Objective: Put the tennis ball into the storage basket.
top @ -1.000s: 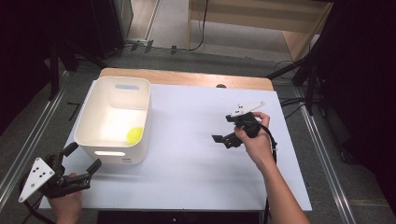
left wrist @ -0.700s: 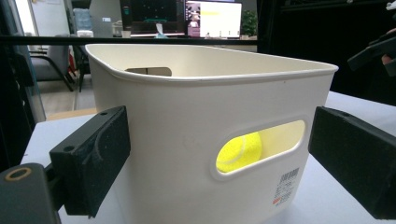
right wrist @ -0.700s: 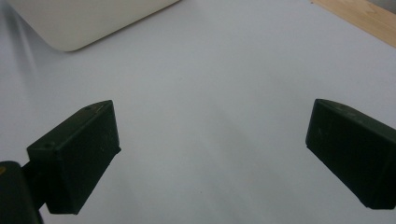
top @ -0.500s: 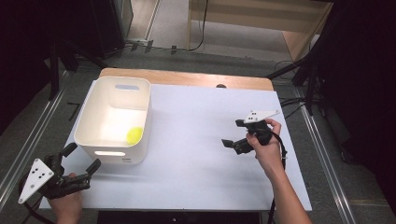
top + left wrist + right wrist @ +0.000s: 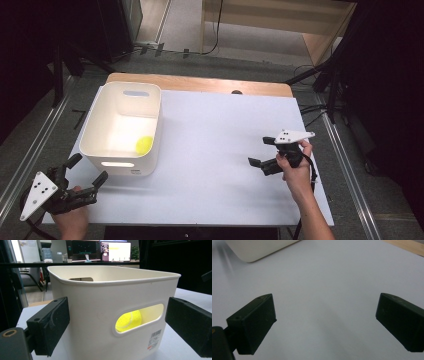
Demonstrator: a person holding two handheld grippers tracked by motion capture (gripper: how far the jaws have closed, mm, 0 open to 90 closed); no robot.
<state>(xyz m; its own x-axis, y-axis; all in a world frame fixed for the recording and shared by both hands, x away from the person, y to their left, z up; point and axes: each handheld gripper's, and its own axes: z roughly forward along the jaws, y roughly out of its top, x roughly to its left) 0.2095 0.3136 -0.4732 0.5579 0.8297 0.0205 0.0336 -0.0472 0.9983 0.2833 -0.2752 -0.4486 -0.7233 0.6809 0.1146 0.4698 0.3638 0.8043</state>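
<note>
A white bin [image 5: 122, 127] stands on the left part of the white table [image 5: 210, 170], and a yellow-green tennis ball [image 5: 144, 145] lies inside it, against the near right corner of its floor. The left gripper view shows what the high view hides: the ball [image 5: 128, 321] seen through the handle slot in the bin's near wall [image 5: 100, 315], beside a barcode label [image 5: 154, 338]. The left gripper [image 5: 86, 175] sits just in front of the bin's near left corner, jaws spread wide and holding nothing. The right gripper [image 5: 261, 151] is well to the right of the bin, jaws likewise wide apart; its own view adds bare tabletop [image 5: 324, 290] between them and the bin's corner [image 5: 257, 248] far off.
</note>
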